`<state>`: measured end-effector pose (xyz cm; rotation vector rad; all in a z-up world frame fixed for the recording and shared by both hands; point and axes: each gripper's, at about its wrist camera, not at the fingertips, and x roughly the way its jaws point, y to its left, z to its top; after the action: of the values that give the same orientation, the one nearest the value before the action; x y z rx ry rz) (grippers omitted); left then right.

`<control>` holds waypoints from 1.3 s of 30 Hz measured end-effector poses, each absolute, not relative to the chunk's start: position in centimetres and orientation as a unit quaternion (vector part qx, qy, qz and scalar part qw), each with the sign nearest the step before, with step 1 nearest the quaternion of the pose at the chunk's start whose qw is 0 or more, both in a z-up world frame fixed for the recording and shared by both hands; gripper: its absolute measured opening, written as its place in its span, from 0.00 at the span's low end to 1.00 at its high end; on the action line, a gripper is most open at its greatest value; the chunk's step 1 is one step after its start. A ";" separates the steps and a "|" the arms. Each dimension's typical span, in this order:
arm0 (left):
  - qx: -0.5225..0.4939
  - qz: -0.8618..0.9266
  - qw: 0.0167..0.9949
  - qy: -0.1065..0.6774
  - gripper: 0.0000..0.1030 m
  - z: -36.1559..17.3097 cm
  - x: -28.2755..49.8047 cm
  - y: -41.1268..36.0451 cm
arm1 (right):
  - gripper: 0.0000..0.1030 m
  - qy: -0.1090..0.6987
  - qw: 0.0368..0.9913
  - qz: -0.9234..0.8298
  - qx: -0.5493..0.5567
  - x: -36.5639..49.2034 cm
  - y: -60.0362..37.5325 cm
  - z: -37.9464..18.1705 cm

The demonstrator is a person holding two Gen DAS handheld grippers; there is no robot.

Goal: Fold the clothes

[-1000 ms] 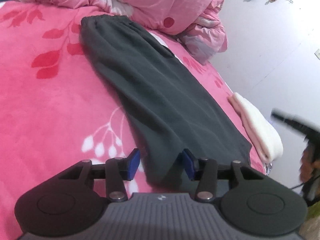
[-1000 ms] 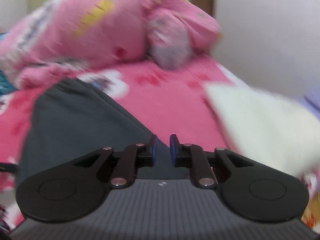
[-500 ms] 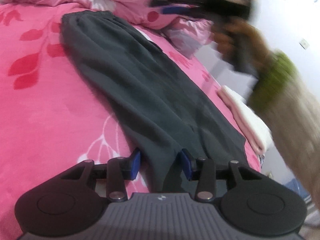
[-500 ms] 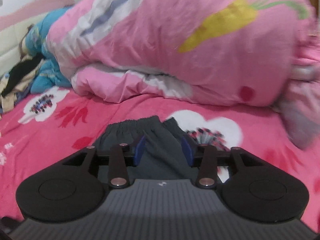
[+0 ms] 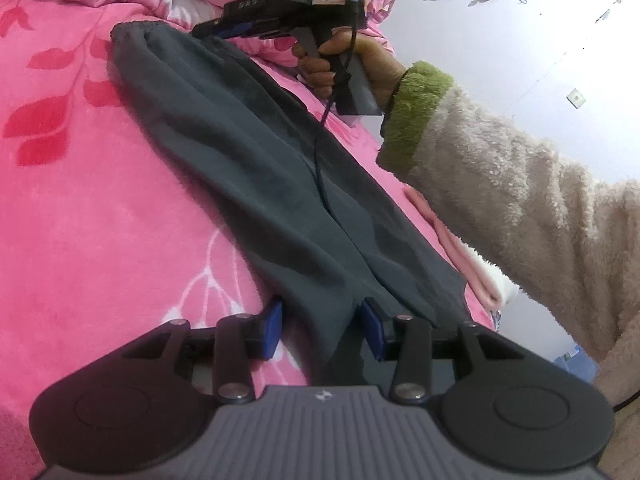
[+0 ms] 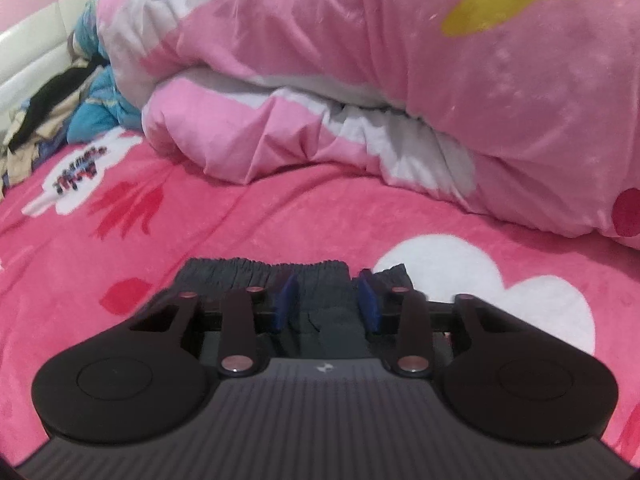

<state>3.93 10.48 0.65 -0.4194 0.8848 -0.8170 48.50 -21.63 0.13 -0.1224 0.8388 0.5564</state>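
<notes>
**Trousers laid lengthwise, a gripper at each end**

The dark grey trousers (image 5: 256,168) lie stretched along the pink bedsheet (image 5: 100,208), the legs doubled one over the other, so a lengthwise fold is in place; the crosswise folds are left. The left gripper (image 5: 320,330) straddles the cuff end, its blue pads spread wide with cloth between them but unpinched. The right gripper (image 6: 324,300) sits equally spread over the elastic waistband (image 6: 264,270). A folded cream-and-pink garment (image 5: 472,264) lies just beside. A second ago the right gripper was near the cuffs; it has since swung up to the waistband
</notes>
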 end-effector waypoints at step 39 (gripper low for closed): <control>-0.236 -0.379 0.802 0.398 0.42 0.0 6.0 10.2 | 0.26 0.326 0.938 0.106 0.046 45.6 -30.9 6.6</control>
<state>5.98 10.23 -0.01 -0.5059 0.8530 -0.8123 45.61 -30.91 6.61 0.0945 0.6663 0.2164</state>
